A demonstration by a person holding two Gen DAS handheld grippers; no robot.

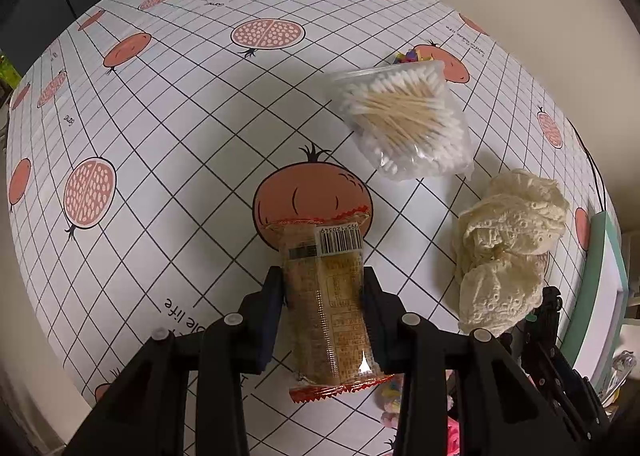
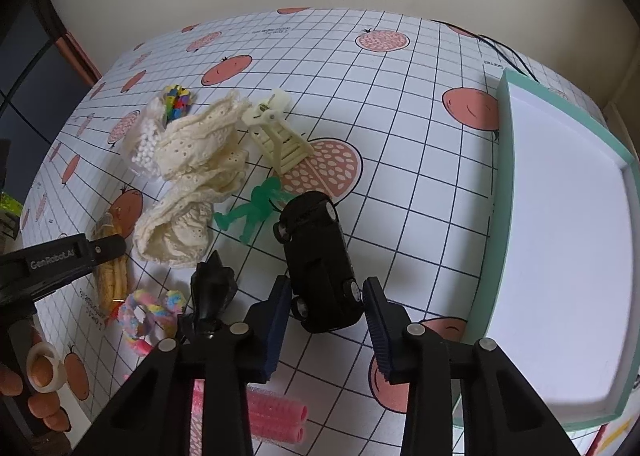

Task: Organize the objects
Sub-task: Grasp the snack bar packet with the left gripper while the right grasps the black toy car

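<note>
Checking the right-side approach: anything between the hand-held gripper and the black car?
Nothing visible. The right hand-held gripper is open with the car already partly between its fingers; the tray sits clear to its right.

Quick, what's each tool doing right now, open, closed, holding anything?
Left tool: closed on the snack packet.
Right tool: open, fingers either side of the black toy car, not gripping.

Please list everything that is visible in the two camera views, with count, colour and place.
snack packet: 1, orange-brown, between left fingers
cotton swab bag: 1, clear, white swabs, mid table
lace cloth: 1, cream, beside swabs
toy car: 1, black, between open right fingers
toy soldier: 1, green, lying by car
toy chair: 1, cream, tipped
hair rollers: pink, near edge
tray: 1, teal rim, right
left gripper: black
right gripper: black
</note>
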